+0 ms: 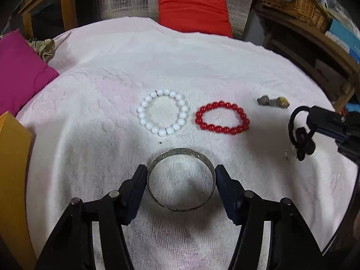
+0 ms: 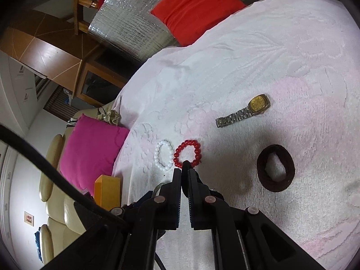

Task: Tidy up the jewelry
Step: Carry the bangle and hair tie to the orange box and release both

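My left gripper (image 1: 181, 175) is shut on a silver metal bangle (image 1: 180, 157), one finger on each side, above the white towel (image 1: 112, 78). A white bead bracelet (image 1: 162, 112) and a red bead bracelet (image 1: 222, 118) lie side by side beyond it; both also show in the right wrist view, white (image 2: 163, 154) and red (image 2: 187, 153). My right gripper (image 2: 185, 168) is shut on a thin black hair tie (image 1: 300, 132), which hangs from it in the left wrist view. A gold watch (image 2: 244, 110) and a thick black scrunchie (image 2: 275, 171) lie on the towel.
A magenta cushion (image 1: 22, 72) sits at the towel's left edge and a red cushion (image 1: 193, 9) at the back. An orange box (image 1: 13, 168) stands at the left. Wooden shelves with a wicker basket (image 1: 299, 6) are at the right.
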### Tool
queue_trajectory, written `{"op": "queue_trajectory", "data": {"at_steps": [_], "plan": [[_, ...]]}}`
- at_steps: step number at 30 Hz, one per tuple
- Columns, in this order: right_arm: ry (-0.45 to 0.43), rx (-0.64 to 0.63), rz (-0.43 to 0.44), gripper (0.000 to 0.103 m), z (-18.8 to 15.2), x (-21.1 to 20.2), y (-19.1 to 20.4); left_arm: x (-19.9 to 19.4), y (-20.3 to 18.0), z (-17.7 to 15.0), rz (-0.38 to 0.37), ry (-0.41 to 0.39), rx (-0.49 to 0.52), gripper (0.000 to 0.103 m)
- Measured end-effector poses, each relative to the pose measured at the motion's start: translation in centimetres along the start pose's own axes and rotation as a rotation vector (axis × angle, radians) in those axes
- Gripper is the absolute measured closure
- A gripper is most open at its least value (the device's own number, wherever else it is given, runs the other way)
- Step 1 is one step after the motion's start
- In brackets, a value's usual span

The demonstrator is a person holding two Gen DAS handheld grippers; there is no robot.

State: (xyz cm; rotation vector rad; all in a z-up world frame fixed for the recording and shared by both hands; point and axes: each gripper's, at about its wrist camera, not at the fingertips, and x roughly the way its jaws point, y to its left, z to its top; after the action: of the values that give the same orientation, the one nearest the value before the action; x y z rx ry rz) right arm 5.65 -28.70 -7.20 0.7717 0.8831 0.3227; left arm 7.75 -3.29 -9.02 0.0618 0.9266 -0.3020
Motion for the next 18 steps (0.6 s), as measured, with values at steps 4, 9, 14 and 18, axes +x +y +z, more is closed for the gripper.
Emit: {"op": "queue_trajectory", "data": {"at_steps": [4, 9, 14, 18], "plan": [[-0.007, -0.017, 0.013, 0.096, -0.1, 0.1, 0.8, -3.3, 0.9, 0.1, -0.008, -0.078, -0.025, 0.04], [-0.016, -0.088, 0.047, 0.096, -0.5, 0.6, 3.6, -11.1, 2.8, -1.1, 0.017, -0.223, -0.038, 0.04], [0.001, -0.177, 0.135, 0.096, -2.5, 2.0, 9.9, -18.3, 6.3, -3.1, 0.131, -0.309, -0.033, 0.04], [0.064, -0.248, 0.229, 0.096, -5.5, 4.7, 16.7, -22.8, 11.5, -5.2, 0.266, -0.316, -0.082, 0.04]]}}
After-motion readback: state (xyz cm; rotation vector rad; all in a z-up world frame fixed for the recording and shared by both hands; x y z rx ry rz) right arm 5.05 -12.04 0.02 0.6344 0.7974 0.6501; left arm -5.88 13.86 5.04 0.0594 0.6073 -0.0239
